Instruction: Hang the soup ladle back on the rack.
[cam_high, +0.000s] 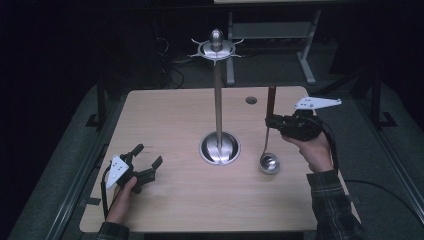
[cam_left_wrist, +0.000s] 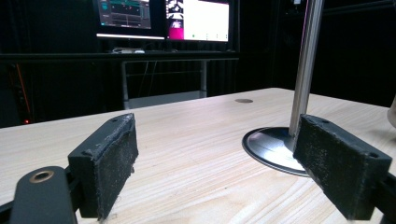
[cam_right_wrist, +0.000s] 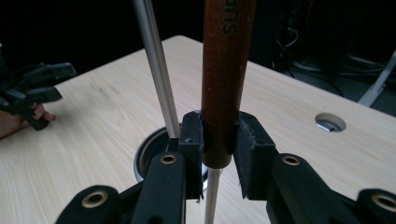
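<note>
Left tongs near me, gaping and empty, left of the stand, my right tongs clamped the ladle handle upright, right of the stand, bowl at the desk.

Ladle handle top cut off by upper edge in right gripper view, print on it only partly legible; its bowl hidden below the fingers; stand pole top cut off in left gripper view; monitors beyond the counter too blurred to read.
</note>
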